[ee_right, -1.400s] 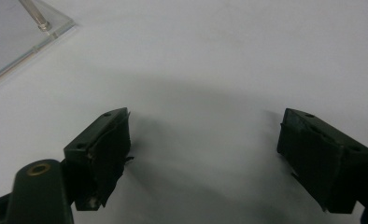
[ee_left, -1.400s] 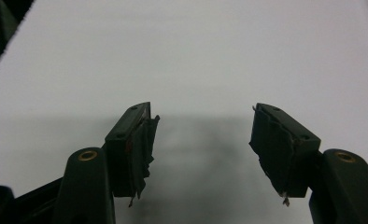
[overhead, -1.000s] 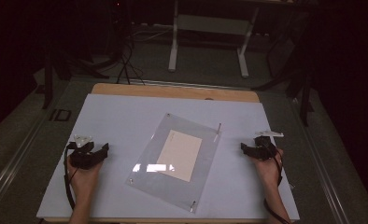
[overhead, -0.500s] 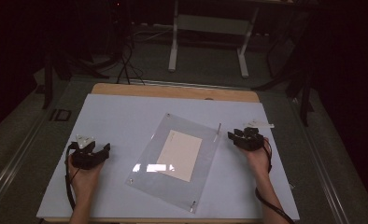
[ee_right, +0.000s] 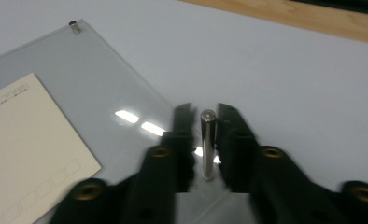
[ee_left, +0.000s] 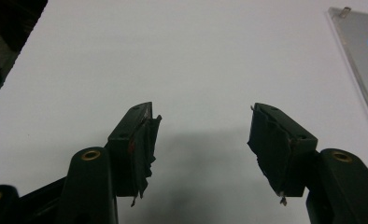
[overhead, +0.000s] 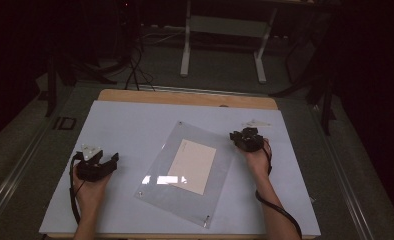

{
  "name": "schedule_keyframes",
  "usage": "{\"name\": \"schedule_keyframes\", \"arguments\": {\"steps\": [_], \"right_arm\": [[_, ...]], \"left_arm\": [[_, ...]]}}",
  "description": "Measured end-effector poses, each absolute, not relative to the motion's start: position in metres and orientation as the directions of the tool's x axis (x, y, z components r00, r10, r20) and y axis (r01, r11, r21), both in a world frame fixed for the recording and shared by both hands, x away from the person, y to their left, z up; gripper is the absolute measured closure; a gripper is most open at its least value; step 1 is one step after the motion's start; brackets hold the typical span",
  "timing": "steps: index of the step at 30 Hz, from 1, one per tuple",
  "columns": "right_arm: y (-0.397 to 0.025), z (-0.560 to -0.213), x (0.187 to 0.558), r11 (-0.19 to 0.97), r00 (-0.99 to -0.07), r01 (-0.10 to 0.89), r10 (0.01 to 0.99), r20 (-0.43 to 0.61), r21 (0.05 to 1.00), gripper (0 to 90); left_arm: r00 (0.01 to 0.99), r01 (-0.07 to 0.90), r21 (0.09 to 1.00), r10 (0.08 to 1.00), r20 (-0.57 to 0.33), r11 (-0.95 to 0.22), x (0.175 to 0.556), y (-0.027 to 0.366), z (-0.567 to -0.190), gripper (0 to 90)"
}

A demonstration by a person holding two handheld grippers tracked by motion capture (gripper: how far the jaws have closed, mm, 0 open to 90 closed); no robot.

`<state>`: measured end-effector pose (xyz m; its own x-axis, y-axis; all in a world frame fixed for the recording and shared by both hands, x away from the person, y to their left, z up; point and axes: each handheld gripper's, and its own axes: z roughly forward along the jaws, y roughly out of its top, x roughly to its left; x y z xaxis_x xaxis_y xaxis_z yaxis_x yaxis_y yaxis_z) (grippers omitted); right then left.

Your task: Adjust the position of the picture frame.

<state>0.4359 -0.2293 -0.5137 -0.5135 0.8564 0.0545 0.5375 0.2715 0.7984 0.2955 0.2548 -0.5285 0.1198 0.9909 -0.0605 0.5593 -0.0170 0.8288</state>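
Note:
A clear acrylic plate (overhead: pixel 157 175) lies tilted on the white table cover, with a cream card (overhead: pixel 192 166) under it and small metal pins at its corners. My right gripper (overhead: pixel 235 137) is at the plate's right corner. In the right gripper view its jaws stand close on either side of an upright metal pin (ee_right: pixel 208 149), and the gripper (ee_right: pixel 205 111) is shut on it. The card (ee_right: pixel 28 140) and another corner pin (ee_right: pixel 73 25) lie to its left. My left gripper (overhead: pixel 114 161) rests left of the plate, open (ee_left: pixel 203 123) and holding nothing. The plate's edge (ee_left: pixel 364 70) lies off to its right.
A small pale object (overhead: pixel 255 123) lies on the white cover (overhead: pixel 130 125) just behind my right gripper. The wooden table edge (overhead: pixel 185 97) runs along the far side. Beyond it, a metal stand (overhead: pixel 225 45) and cables are on the dark floor.
My right gripper has moved left and forward from the table's right side to the plate's right corner, and its jaws now flank the pin. The left gripper has stayed put.

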Motion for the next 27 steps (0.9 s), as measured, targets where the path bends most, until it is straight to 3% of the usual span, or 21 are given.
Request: {"name": "schedule_keyframes", "arguments": {"steps": [8, 15, 27], "right_arm": [[-0.223, -0.515, 0.436, 0.27, -0.479, 0.529, 0.878, 0.02, 0.805, 84.4], [-0.215, -0.514, 0.444, 0.24, -0.467, 0.548, 0.883, 0.055, 0.801, 83.9], [-0.146, -0.511, 0.472, 0.281, -0.526, 0.551, 0.848, 0.065, 0.786, 83.8]], "left_arm": [[0.124, 0.556, 0.831, 0.991, -0.056, -0.022, 0.296, 0.253, -0.529, 40.2], [0.13, 0.555, 0.832, 0.99, -0.057, -0.025, 0.297, 0.252, -0.529, 40.2], [0.135, 0.538, 0.842, 0.989, -0.064, -0.019, 0.293, 0.253, -0.526, 40.2]]}}
